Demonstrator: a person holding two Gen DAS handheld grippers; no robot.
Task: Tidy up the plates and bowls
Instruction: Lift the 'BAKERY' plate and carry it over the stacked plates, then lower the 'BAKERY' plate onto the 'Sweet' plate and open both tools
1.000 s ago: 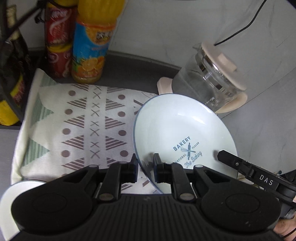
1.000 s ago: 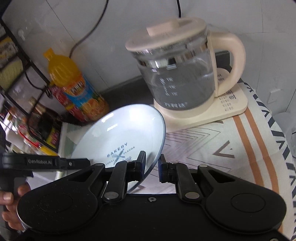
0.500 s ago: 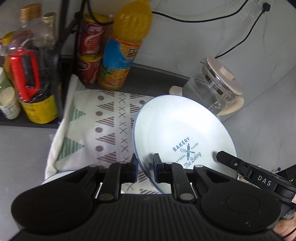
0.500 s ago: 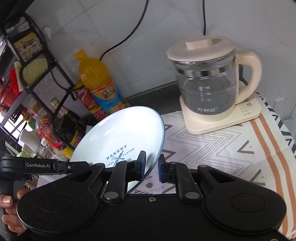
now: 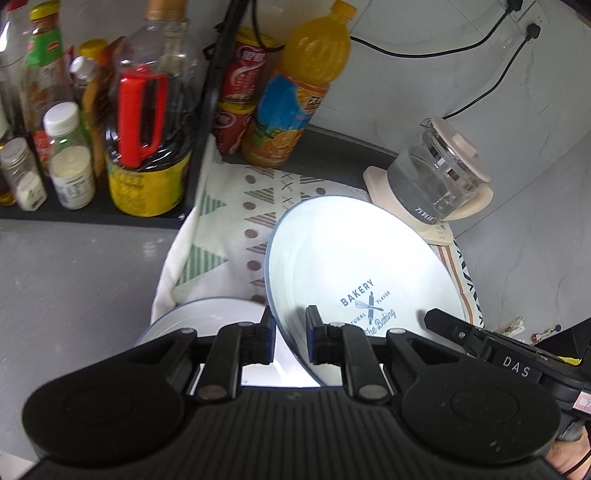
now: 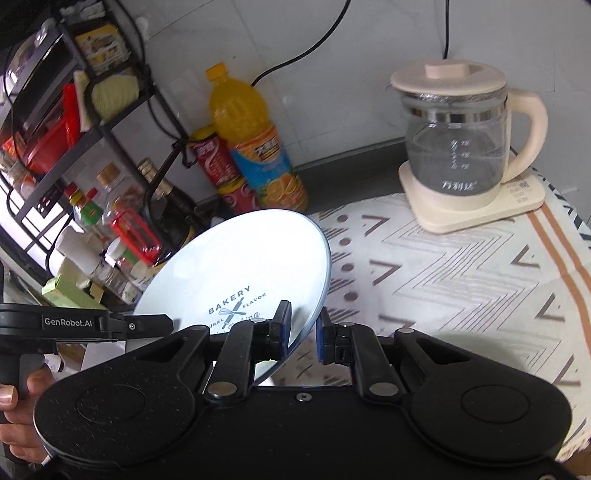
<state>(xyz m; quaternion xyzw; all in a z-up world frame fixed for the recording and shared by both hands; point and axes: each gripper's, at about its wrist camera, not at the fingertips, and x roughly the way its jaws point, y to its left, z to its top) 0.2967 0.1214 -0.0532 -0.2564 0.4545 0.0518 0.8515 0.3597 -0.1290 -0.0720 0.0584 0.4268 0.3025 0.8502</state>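
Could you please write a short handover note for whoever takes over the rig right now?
Left gripper: shut on the near rim of the bakery plate.
Right gripper: shut on the same plate's opposite rim.
The plate is tilted in the air above the patterned cloth.
A second white dish sits below the left gripper.
Done: plate lifted.
Left: set it down, probably onto that dish.

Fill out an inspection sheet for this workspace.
Surface: grey counter under a patterned cloth.
Job's things: plate held tilted above the cloth; second plate beneath.
Clutter: kettle, juice bottle, cans, condiment bottles.
Grippers: left gripper and right gripper both clamp the plate's rim.
Cables: black cords run to wall outlets.
Surroundings: black rack, white wall.
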